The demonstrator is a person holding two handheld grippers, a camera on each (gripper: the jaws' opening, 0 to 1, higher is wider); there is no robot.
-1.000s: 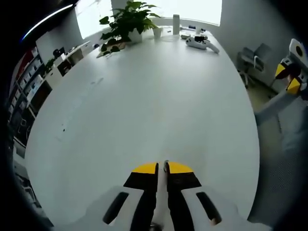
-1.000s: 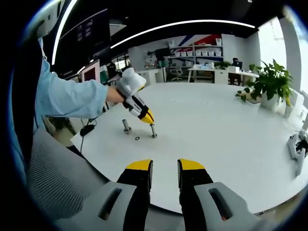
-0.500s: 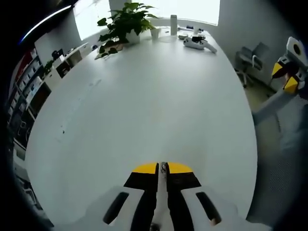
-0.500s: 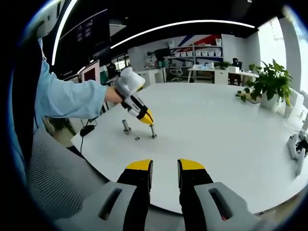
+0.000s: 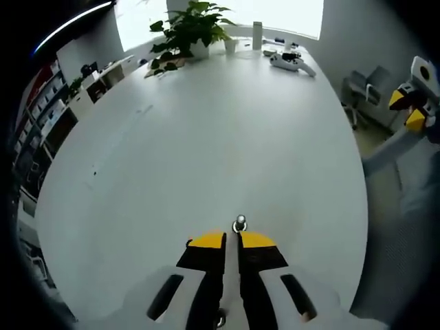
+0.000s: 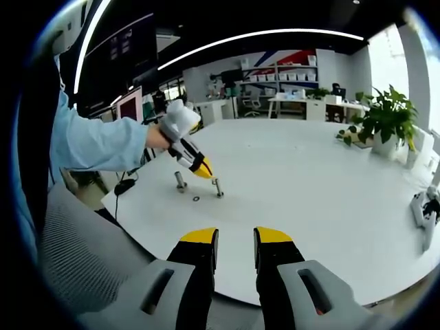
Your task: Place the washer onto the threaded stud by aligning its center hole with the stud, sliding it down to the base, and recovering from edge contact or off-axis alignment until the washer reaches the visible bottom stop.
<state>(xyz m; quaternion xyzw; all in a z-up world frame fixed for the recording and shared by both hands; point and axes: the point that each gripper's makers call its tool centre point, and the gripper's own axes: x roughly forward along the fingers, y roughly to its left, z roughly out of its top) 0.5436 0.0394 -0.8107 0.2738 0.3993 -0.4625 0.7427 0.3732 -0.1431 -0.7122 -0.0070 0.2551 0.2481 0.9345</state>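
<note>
On the white bench (image 6: 330, 206) stand two threaded studs (image 6: 218, 187), and one loose washer (image 6: 196, 199) lies flat between them. The left tongs (image 5: 232, 240) are nearly closed and empty, tips just short of a stud; the right tongs (image 6: 236, 237) hang slightly parted, empty. A potted plant (image 5: 189, 31) holds leafy green stems at the far end.

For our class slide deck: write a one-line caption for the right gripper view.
A person's left gripper hovers beside a threaded stud on the white table.
</note>
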